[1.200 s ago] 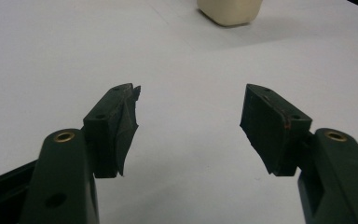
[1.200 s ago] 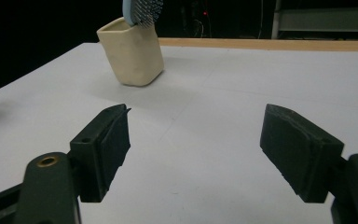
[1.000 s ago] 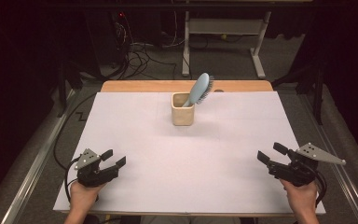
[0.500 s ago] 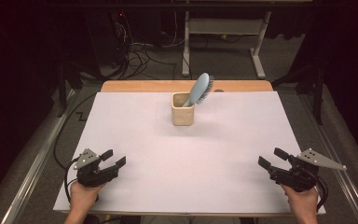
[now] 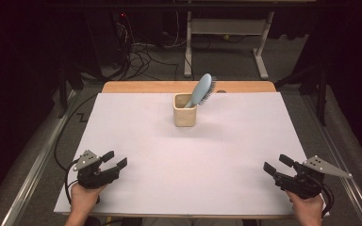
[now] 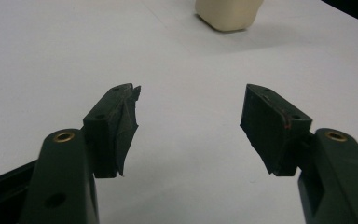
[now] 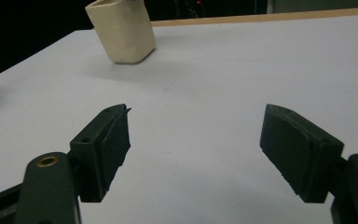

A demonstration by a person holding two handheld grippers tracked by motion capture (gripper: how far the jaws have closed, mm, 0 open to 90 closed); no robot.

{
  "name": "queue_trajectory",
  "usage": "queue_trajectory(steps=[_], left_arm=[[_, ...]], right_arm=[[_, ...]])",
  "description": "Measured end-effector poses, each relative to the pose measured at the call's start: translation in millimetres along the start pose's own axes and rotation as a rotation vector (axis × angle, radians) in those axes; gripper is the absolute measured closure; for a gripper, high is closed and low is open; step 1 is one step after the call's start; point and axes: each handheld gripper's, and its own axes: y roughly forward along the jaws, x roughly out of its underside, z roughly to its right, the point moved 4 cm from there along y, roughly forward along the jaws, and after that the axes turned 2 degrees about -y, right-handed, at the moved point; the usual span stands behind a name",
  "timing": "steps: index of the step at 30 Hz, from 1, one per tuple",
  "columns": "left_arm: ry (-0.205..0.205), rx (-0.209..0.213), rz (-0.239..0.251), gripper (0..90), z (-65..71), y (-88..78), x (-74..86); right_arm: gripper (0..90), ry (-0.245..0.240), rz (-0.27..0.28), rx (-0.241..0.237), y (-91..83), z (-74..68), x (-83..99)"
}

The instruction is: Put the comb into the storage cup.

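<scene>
A cream square cup (image 5: 185, 110) stands at the far middle of the white table (image 5: 193, 155). A light blue hairbrush (image 5: 201, 89) leans in it, head up and tilted right. My left gripper (image 5: 115, 158) rests near the front left corner, open with nothing between its jaws (image 6: 191, 93); the cup (image 6: 228, 14) lies ahead of it. My right gripper (image 5: 275, 162) sits near the front right corner, pointing left toward the middle. It is open and empty (image 7: 196, 112), and its jaws have just been closing a little. The cup (image 7: 123, 32) stands far ahead to its left.
A wooden strip (image 5: 188, 86) runs along the table's far edge. Beyond it are a dark floor with cables (image 5: 136, 52) and a metal stand (image 5: 226, 33). A rail (image 5: 33, 169) runs along the left side.
My right gripper has drifted slightly toward the table's front edge. The left gripper, cup and brush have not moved.
</scene>
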Motion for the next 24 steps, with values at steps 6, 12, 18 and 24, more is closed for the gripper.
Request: queue_trajectory(steps=[6,12,18,24], left_arm=[[0.003,-0.001,-0.003,36.2,0.7,0.2,0.1],[0.003,0.0,-0.001,36.2,0.8,-0.7,0.0],[0.004,-0.002,-0.003,36.2,0.0,-0.4,0.3],[0.001,-0.002,-0.001,36.2,-0.1,-0.9,0.2]], right_arm=[[25.6,-0.002,-0.016,-0.007,0.5,-0.4,8.7],[25.7,-0.001,-0.038,-0.008,1.4,-1.8,15.6],[25.7,0.001,-0.05,-0.002,1.7,-1.6,21.7],[25.7,0.004,-0.057,0.006,1.2,0.2,26.0]])
